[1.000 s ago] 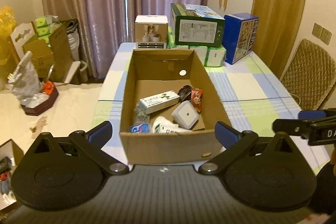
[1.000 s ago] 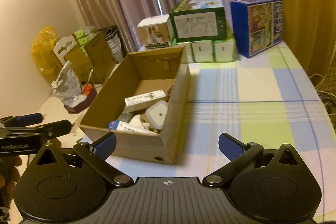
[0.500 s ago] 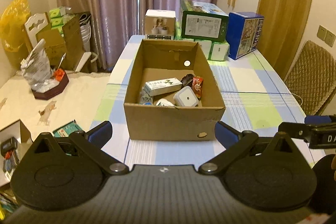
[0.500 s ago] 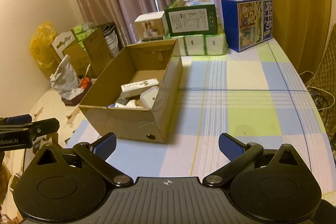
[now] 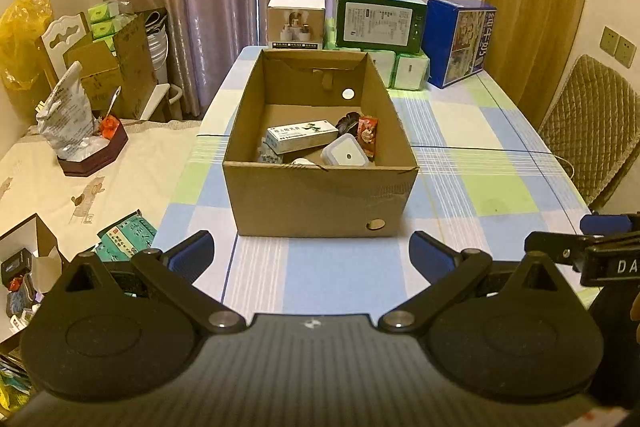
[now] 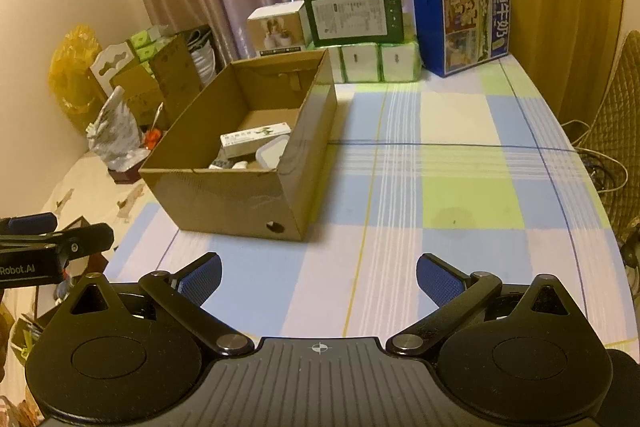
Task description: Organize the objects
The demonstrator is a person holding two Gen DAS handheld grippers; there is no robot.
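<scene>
I hold both the left tongs (image 5: pixel 311 254) and right tongs (image 6: pixel 319 274) wide and empty, short of the cardboard box (image 5: pixel 320 193), since its jumbled contents sit inside, out of reach.

Open brown cardboard box (image 5: pixel 320 195) sits on checked tabletop (image 5: pixel 472 131), left of centre; white rectangular carton (image 5: pixel 301 141) inside; stacked printed boxes (image 5: pixel 378 15) behind it.

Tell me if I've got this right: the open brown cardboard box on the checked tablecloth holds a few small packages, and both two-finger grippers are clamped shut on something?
Not quite. The open brown cardboard box on the checked tablecloth does hold small packages, but both grippers are open and hold nothing. The left wrist view shows the left gripper with its fingers spread wide apart; the right wrist view shows the same for the right gripper.
</scene>
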